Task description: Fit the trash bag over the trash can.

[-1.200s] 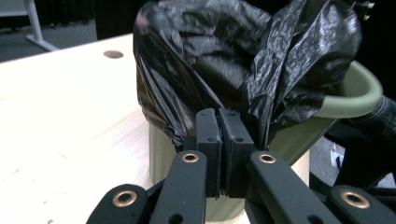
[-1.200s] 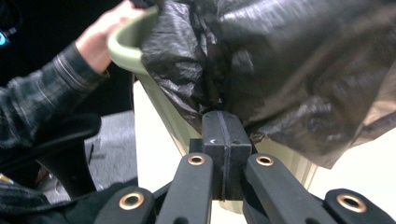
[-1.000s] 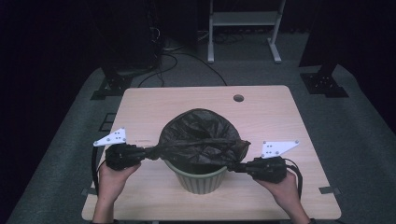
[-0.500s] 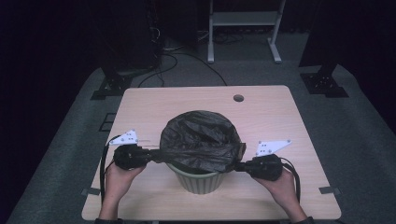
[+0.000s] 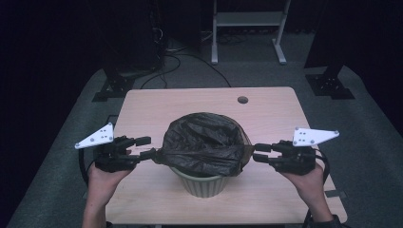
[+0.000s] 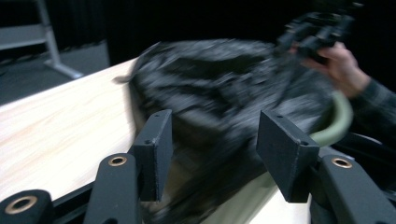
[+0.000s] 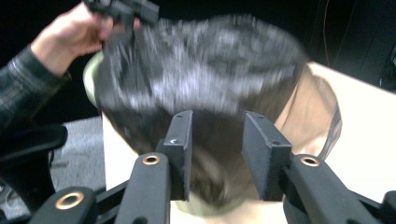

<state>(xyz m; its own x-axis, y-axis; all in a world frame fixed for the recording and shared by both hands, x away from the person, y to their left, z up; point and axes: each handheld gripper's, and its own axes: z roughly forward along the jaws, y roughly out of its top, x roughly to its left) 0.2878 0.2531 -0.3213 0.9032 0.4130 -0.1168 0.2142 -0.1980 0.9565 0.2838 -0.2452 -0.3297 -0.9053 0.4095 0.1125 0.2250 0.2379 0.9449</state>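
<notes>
Bare wood lies open left of the left gripper [image 5: 142,147], held level, its jaws just opening, spread clear of the crinkled black bag [image 5: 204,142]. The bag drapes the round green bin [image 5: 199,183] at mid-table [image 5: 266,102]. The right gripper [image 5: 259,153], level, jaws likewise opening, releases the bag's right edge.

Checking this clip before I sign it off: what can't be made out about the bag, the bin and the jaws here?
- Bin inside: hidden in the high view by the black bag draped over its mouth.
- Bag's seating on the rim: smeared by motion blur in both gripper views.
- Left gripper, right gripper: jaws have just been opening; whether bag edges touch them is too small in the high view.
</notes>
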